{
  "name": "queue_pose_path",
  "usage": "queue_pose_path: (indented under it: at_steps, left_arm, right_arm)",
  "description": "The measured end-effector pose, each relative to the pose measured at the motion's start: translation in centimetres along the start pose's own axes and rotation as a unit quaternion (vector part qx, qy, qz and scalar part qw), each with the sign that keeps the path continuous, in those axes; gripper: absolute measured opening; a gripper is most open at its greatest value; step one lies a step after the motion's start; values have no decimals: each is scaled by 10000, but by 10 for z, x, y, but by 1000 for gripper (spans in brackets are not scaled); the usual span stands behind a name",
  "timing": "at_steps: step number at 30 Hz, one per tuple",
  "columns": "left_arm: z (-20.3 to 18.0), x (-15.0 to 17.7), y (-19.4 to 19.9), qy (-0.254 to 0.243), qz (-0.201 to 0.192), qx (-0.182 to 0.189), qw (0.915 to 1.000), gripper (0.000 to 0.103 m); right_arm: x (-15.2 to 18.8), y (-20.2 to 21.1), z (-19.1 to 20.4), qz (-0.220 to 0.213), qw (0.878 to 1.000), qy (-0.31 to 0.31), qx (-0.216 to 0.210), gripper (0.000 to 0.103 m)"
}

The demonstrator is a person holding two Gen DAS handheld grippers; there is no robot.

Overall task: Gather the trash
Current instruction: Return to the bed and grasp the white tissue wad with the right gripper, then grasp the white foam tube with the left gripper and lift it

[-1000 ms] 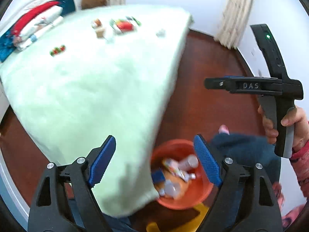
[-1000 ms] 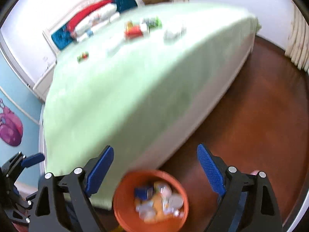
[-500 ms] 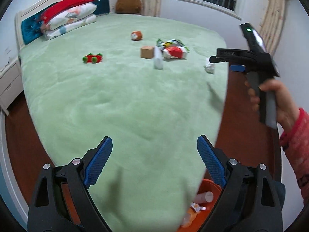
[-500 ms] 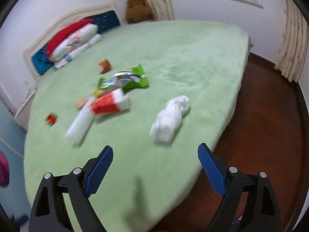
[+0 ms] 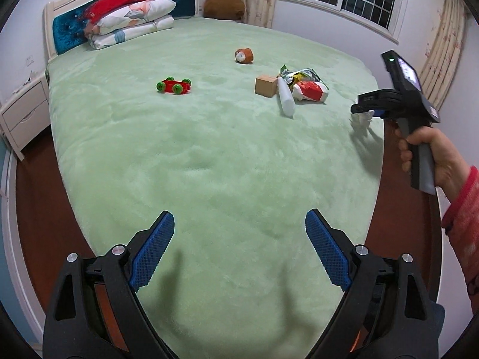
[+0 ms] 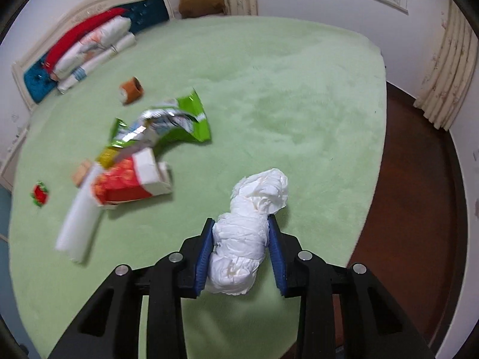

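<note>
**Right wrist view: tissue wad pinched, lift still to be made clean**

Right wrist view shows the right hand-held gripper (image 6: 241, 252) clenched on a crumpled white tissue wad (image 6: 251, 233), its blue pads pressing into both sides of the lower half. The upper half bulges free beyond the fingertips. The wad lies near the edge of the green bed (image 6: 299, 95), on the side nearest the wooden floor (image 6: 419, 194); whether it is off the cover yet, I cannot tell.

The grip looks sound, but tissue is soft and compresses, so my advice is to keep the squeeze steady and lift straight up before swinging away, so the loose top does not drag on the fleecy cover and unravel.

Further onto the bed from the wad lie a red and white carton (image 6: 131, 182), a green snack wrapper (image 6: 179, 122), a white tube (image 6: 79, 224) and a small brown cup (image 6: 131, 89). These look like the next trash. A red toy car (image 5: 173, 86) and a small cardboard box (image 5: 265, 86) also sit on the bed; the car is likely no trash.

The left hand-held gripper (image 5: 239, 252) hangs released, jaws wide apart, over bare bed near its foot, holding nothing. It could take the carton meanwhile. No bin shows in either view.
</note>
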State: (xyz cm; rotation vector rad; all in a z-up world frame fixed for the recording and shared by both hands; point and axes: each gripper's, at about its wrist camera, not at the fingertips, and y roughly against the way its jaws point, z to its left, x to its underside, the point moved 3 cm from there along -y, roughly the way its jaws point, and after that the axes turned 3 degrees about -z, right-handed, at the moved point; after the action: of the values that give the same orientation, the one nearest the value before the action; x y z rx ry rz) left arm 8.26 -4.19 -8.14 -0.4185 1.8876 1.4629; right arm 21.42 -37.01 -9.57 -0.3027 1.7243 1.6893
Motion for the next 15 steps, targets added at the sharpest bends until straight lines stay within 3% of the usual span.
queue_pose_path:
  at_steps: [9, 15]
  left_arm:
    - [-19, -33, -17, -205, -115, 189, 9995, 87]
    - [-45, -82, -78, -420, -36, 321, 9986, 87]
  right_arm:
    - [27, 102, -1, -659, 9950, 280, -695, 34]
    - [80, 167, -10, -955, 9887, 492, -1044, 35]
